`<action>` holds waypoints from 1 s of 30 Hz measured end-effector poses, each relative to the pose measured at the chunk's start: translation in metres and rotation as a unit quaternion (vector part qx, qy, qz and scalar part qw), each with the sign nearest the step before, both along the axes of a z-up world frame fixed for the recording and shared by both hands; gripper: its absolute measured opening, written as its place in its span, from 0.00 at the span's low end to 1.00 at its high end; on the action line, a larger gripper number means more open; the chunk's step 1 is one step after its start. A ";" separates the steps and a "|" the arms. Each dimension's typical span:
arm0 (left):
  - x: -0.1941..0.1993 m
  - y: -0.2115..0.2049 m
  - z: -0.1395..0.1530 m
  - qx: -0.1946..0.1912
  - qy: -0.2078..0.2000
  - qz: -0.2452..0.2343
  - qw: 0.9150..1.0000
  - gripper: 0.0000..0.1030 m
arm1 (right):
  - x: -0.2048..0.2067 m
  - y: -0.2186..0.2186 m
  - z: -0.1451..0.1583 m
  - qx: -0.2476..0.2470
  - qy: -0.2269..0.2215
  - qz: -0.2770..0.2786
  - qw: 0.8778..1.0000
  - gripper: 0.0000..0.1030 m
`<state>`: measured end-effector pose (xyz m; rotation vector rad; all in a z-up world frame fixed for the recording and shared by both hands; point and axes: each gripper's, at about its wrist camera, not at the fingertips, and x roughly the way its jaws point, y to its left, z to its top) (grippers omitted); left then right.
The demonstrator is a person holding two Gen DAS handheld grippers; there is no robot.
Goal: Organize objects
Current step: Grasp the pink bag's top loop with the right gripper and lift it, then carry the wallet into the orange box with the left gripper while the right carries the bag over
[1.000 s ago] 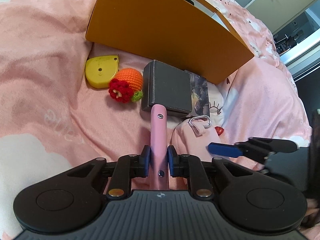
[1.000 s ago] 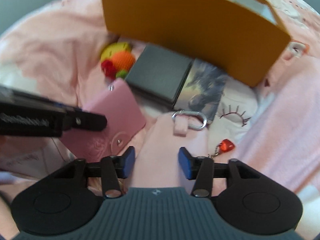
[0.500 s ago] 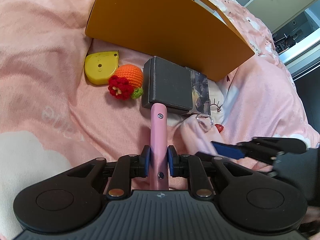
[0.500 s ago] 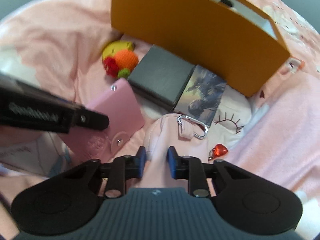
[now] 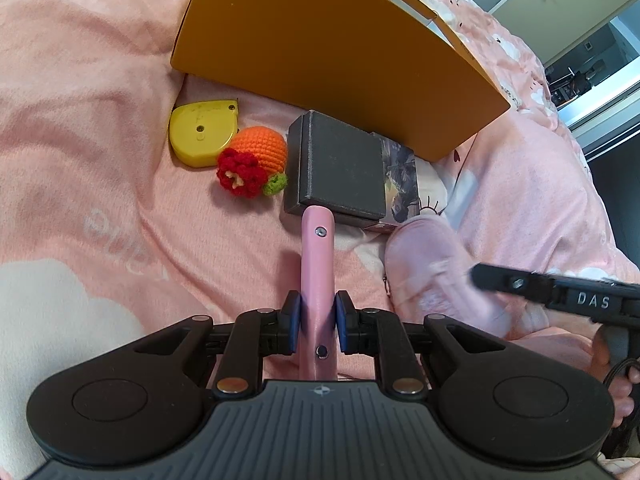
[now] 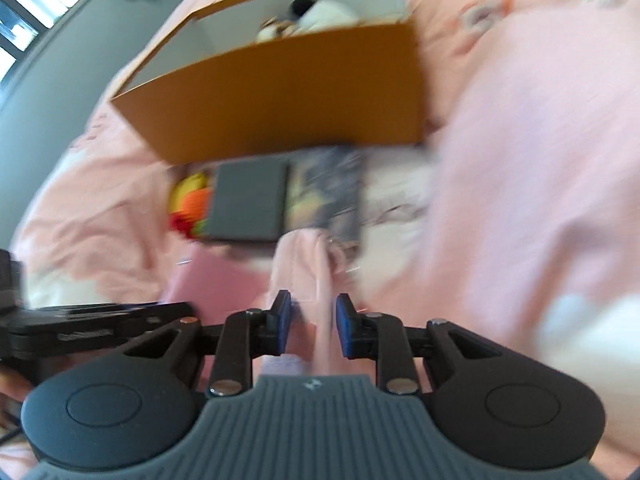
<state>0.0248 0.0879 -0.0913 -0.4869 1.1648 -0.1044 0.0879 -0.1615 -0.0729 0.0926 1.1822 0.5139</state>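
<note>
So the right gripper (image 6: 310,326) has just clamped onto the soft pink pouch (image 5: 436,276) and lifted it, which means we've got a second item in hand and ready for the orange box (image 6: 288,96). A second ago those jaws sat wide apart over the pouch while it lay flat on the pink bedsheet (image 5: 80,120) with its silver clip showing; now the pads squeeze the fabric, easing open just a touch but not letting go, and the right view is all blur with the box's open top swung into sight. We can already see some white and dark stuff inside it. Meanwhile the left gripper (image 5: 317,317) hasn't budged: jaws nearly shut on the flat pink wallet (image 5: 318,264), held on edge just above the sheet, same as before. Still waiting on the bed, near the front wall of the box, from left to right: the yellow tape measure (image 5: 202,138), the crochet orange (image 5: 256,162), the grey case (image 5: 340,168) and the picture card (image 5: 402,184).
</note>
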 end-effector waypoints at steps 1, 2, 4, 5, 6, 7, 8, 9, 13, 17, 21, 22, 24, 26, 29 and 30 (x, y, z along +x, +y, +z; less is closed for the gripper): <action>0.000 0.000 0.000 0.001 0.000 0.000 1.000 0.20 | -0.001 -0.002 0.003 -0.029 -0.018 -0.007 0.999 0.24; 0.000 0.000 0.000 0.001 0.001 0.000 1.000 0.20 | -0.001 -0.002 0.002 -0.063 -0.035 -0.013 0.997 0.23; 0.000 0.000 0.000 0.002 0.002 0.000 1.000 0.20 | -0.001 -0.006 -0.001 -0.100 -0.046 -0.025 0.994 0.22; 0.000 -0.001 0.000 0.002 0.002 -0.001 1.000 0.20 | 0.000 -0.010 -0.002 -0.086 -0.039 -0.031 0.995 0.22; 0.000 -0.001 0.000 0.003 0.002 -0.001 1.000 0.20 | -0.001 -0.012 -0.001 -0.072 -0.035 -0.036 0.996 0.22; 0.000 -0.001 0.000 0.005 0.003 -0.002 1.000 0.20 | -0.002 -0.012 0.001 -0.064 -0.039 -0.039 0.996 0.23; 0.001 -0.002 0.000 0.006 0.003 -0.003 1.000 0.20 | -0.004 -0.011 0.006 -0.060 -0.049 -0.036 0.996 0.24; 0.001 -0.002 0.000 0.008 0.003 -0.004 1.000 0.20 | -0.008 -0.007 0.011 -0.059 -0.063 -0.028 0.996 0.28; 0.001 -0.003 0.000 0.011 0.003 -0.005 1.000 0.20 | -0.018 0.016 0.025 -0.071 -0.113 0.024 0.991 0.45; 0.001 -0.003 0.000 0.011 0.003 -0.005 1.000 0.20 | -0.022 0.030 0.021 -0.121 -0.126 0.068 0.982 0.53; 0.001 -0.004 0.000 0.013 0.003 -0.006 1.000 0.20 | -0.023 0.032 0.006 -0.143 -0.108 0.085 0.980 0.52; 0.001 -0.005 0.000 0.016 0.003 -0.008 1.000 0.20 | -0.023 0.032 0.003 -0.149 -0.106 0.088 0.979 0.47; 0.001 -0.007 0.002 0.020 -0.002 -0.012 1.000 0.19 | -0.024 0.032 -0.002 -0.166 -0.116 0.089 0.975 0.32; -0.001 -0.007 0.006 0.018 -0.012 -0.013 1.000 0.19 | -0.024 0.028 -0.001 -0.154 -0.112 0.089 0.978 0.26; -0.003 -0.004 0.013 0.006 -0.026 -0.011 1.000 0.19 | -0.023 0.024 0.004 -0.133 -0.114 0.086 0.981 0.21; -0.003 -0.003 0.016 0.003 -0.031 -0.011 0.999 0.19 | -0.023 0.023 0.008 -0.123 -0.115 0.083 0.982 0.21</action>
